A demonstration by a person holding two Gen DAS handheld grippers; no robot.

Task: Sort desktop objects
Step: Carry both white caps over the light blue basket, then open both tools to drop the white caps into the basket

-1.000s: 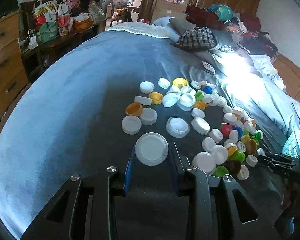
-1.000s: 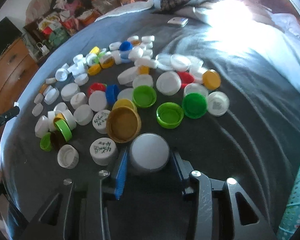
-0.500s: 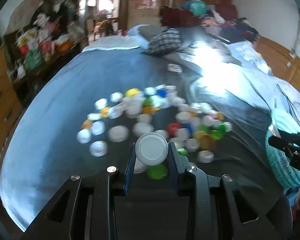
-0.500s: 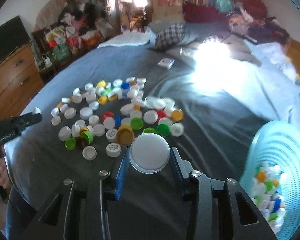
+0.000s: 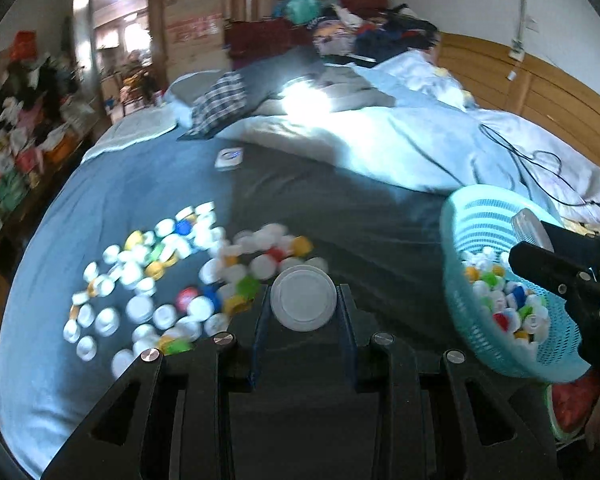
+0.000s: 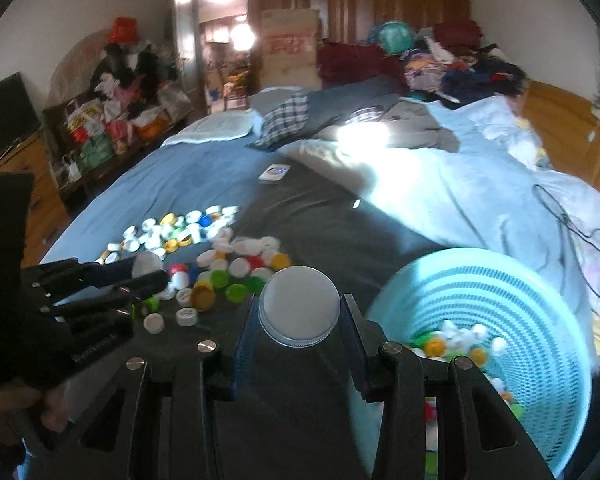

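While both fingers pairs clamp white lids, teal basket (image 6: 540, 292) holds mixed bottle caps (image 6: 460, 344), bed beneath.

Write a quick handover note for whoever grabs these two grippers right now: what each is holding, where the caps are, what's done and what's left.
Left gripper: shut on a white lid, above the bed's near edge.
Right gripper: shut on a grey-white lid, just left of the basket.
Basket: turquoise, to the right, already holds many caps.
Loose caps: a large scatter on the dark blanket, to the left.
Left to do: drop both lids in the basket, then clear the scatter.
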